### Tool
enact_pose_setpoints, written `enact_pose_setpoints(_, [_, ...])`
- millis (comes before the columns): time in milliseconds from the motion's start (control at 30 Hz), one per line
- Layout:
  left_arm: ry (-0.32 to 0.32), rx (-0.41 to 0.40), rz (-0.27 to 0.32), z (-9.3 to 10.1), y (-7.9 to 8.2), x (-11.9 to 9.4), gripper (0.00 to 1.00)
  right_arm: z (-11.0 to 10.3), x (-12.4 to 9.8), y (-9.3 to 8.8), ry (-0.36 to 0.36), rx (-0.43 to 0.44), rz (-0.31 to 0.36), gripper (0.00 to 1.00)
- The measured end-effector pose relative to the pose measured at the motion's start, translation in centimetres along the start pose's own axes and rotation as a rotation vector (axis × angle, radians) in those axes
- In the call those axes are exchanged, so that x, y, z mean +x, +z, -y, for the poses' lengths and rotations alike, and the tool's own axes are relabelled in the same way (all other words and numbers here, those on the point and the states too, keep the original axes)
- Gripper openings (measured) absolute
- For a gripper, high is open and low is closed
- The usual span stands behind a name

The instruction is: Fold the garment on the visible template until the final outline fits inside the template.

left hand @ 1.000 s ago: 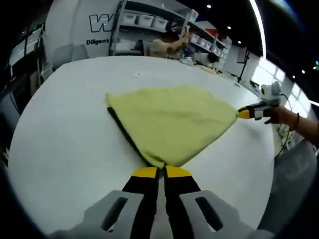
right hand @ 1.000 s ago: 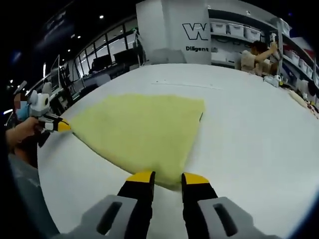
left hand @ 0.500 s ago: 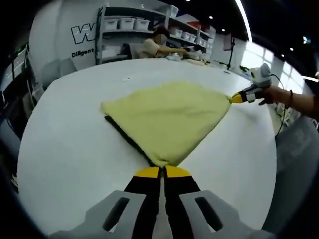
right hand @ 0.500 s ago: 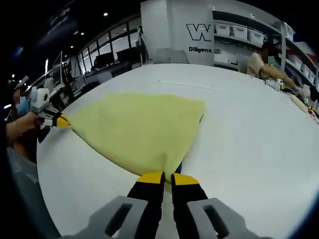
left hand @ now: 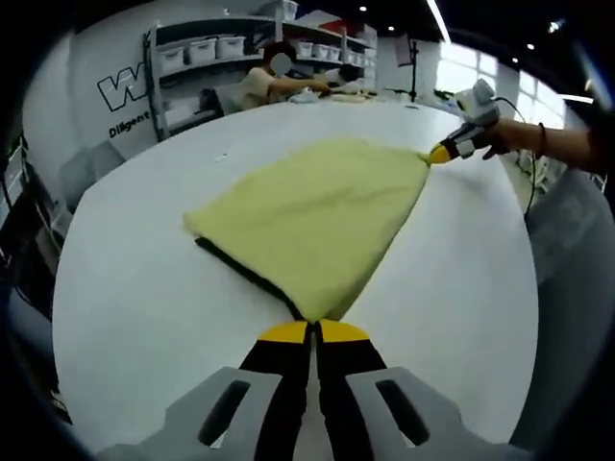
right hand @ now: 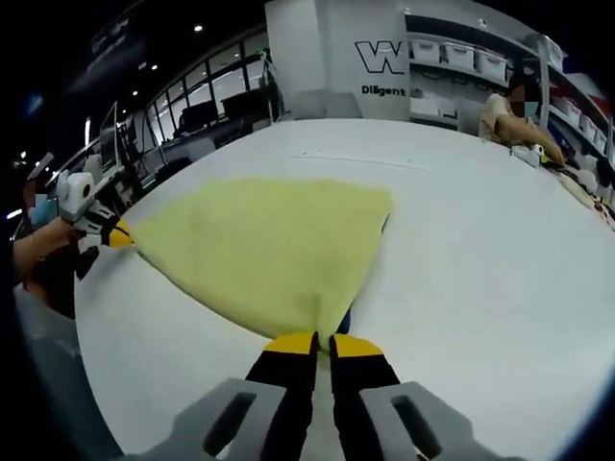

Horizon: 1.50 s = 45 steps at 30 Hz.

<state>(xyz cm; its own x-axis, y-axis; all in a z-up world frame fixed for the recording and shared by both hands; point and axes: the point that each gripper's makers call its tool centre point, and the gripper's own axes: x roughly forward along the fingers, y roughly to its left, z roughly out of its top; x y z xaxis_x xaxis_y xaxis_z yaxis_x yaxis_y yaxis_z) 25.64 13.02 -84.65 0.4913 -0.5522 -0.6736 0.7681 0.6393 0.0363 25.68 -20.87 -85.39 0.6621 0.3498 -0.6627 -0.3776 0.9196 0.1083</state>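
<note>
left gripper view puts the yellow garment (left hand: 312,216) spread on the white surface (left hand: 144,307), with my left gripper (left hand: 313,331) shut on its near corner, jaws pressed together over the cloth tip. a dark strip (left hand: 245,274) peeks out under the left edge of the fabric; i take that for the template, mostly covered. across the cloth, my right gripper (left hand: 440,154) pinches the far corner, a hand behind it.

right gripper view agrees: the right gripper (right hand: 312,343) is clamped on its own corner of the garment (right hand: 264,250), jaws together, a sliver of something blue or dark (right hand: 344,322) just beside them, and the left gripper (right hand: 120,235) holds the opposite tip at the left side.

i judge this as the start of a fold: both corners pinched, cloth flat, nothing lifted yet. the next move calls for raising both corners together and carrying them over evenly, so the folded edge lands within the template outline. whether the outline already fits, i cannot tell.

the surface is wide, round-edged and white. beyond it stand shelves with white bins (left hand: 207,48), a wall with lettering (right hand: 384,58), and a seated person at the far side (right hand: 504,110).
</note>
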Motion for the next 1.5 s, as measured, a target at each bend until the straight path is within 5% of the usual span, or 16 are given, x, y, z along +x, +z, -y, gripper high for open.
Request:
enact_pose_setpoints(467, [0.007,-0.005,-0.001,0.3,-1.0,-0.8,0.00,-1.4,-1.2,-0.8,0.050,0.062,-0.028,0.00])
enact_pose_setpoints(1500, [-0.002,-0.005,-0.021,2.4,-4.5,-3.0,0.00,-3.9,-3.4,-4.0,0.116,0.034,-0.102,0.00])
